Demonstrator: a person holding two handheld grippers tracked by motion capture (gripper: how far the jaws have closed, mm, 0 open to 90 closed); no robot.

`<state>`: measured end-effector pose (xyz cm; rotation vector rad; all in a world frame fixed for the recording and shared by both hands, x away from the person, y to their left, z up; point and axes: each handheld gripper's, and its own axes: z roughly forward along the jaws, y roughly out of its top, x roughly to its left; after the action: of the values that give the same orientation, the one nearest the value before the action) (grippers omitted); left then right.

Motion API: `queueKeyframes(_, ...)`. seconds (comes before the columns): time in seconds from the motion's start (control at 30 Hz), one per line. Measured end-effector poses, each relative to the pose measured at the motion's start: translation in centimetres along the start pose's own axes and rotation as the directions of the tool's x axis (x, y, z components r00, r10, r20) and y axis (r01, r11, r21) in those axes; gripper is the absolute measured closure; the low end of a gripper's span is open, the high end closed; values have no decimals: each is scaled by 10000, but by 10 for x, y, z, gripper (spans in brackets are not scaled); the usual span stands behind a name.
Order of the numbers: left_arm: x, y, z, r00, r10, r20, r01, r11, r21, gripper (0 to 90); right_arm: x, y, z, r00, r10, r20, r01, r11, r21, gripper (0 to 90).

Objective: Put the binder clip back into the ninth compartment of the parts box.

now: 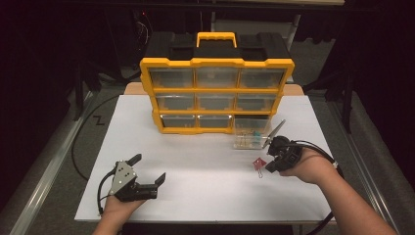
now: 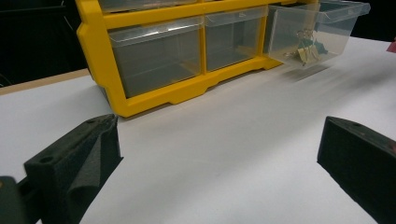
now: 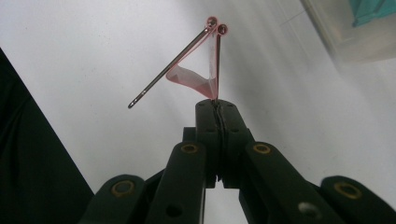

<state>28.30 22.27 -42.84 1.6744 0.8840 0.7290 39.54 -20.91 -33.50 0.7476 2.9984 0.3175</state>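
From above, the right tongs (image 1: pixel 266 164) sit at about four o'clock on the white bench (image 1: pixel 205 191), clenched on a small red binder clip (image 1: pixel 258 163) that pokes out toward nine o'clock from the tips. Just beyond them, at roughly one o'clock from the clip, a clear drawer (image 1: pixel 250 132) stands pulled out of the bottom right slot of the yellow organiser (image 1: pixel 215 95), with a few coloured clips lying inside it. The left tongs (image 1: pixel 147 171) rest at seven o'clock on the bench, released and empty, well apart from the drawer. The right hand is by far the nearer one to it.

Looking along the left tongs, the two black jaws stand wide with bare bench between them. The organiser (image 2: pixel 154 70) rises at twelve o'clock, and the drawer (image 2: pixel 313 28) juts out at one o'clock with clips (image 2: pixel 306 46) in its bottom.

Looking along the right tongs (image 3: pixel 217 105), the jaws are pressed together on one wire handle of the binder clip (image 3: pixel 198 77). The clip's body stands out past the tips toward twelve o'clock, and its other handle splays to ten o'clock. A corner of the drawer (image 3: pixel 345 42) shows at two o'clock. I judge the coming move to be a short carry that way, up over the drawer's rim.
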Motion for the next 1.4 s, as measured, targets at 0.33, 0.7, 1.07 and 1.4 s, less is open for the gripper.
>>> queueKeyframes(0.33, 0, 0, 1, 10000, 9, 19, -9, 10000, 16, 3, -6, 6, -15, 10000, -11, 61, 11, 10000, -25, 900)
queueKeyframes(0.7, 0, 0, 1, 10000, -5, 27, 5, 10000, 12, 3, -11, 15, -33, 9997, -67, 221, 68, 10000, -36, 900)
queueKeyframes(1.07, 0, 0, 0, 10000, 14, 47, -14, 10000, 11, 3, -19, 22, -45, 9994, 64, 327, -63, 10000, -52, 900)
queueKeyframes(1.4, 0, 0, 0, 10000, 32, 44, -32, 10000, 5, 3, -25, 30, -59, 9984, 122, 555, -118, 9999, -80, 900)
